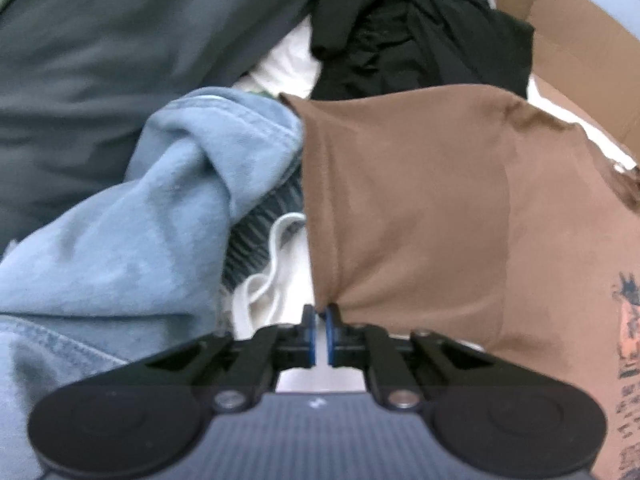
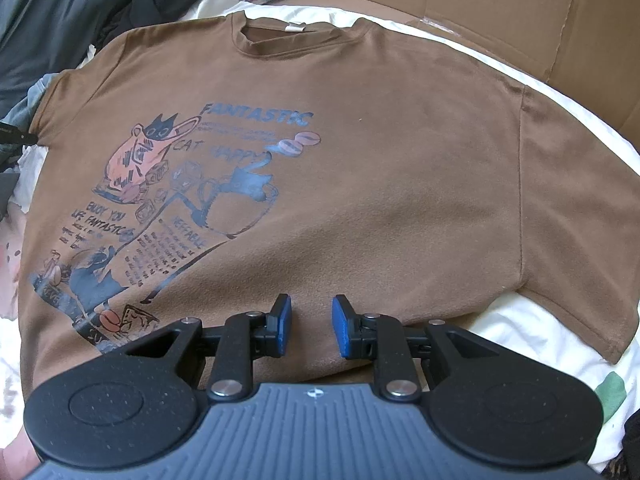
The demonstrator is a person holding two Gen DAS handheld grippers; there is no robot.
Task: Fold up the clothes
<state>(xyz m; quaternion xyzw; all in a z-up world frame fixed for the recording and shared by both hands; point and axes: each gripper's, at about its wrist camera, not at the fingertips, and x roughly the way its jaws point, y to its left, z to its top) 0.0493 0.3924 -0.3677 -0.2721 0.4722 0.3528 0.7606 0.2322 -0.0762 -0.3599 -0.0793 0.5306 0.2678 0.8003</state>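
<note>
A brown T-shirt (image 2: 360,184) with a blue and pink cat print lies spread face up on white bedding, collar at the far side. In the left wrist view its sleeve (image 1: 400,208) is drawn to a point at my left gripper (image 1: 320,320), whose blue pads are shut on the sleeve's hem corner. My right gripper (image 2: 312,320) hovers open over the shirt's lower middle. Its blue pads stand apart with nothing between them.
Left of the sleeve lies a pile of clothes: a light blue garment (image 1: 120,240), a dark grey-green one (image 1: 100,60), a black one (image 1: 400,40) and a white cord (image 1: 272,272). Flat cardboard (image 2: 520,12) lines the far side. White bedding (image 2: 540,340) shows right of the shirt.
</note>
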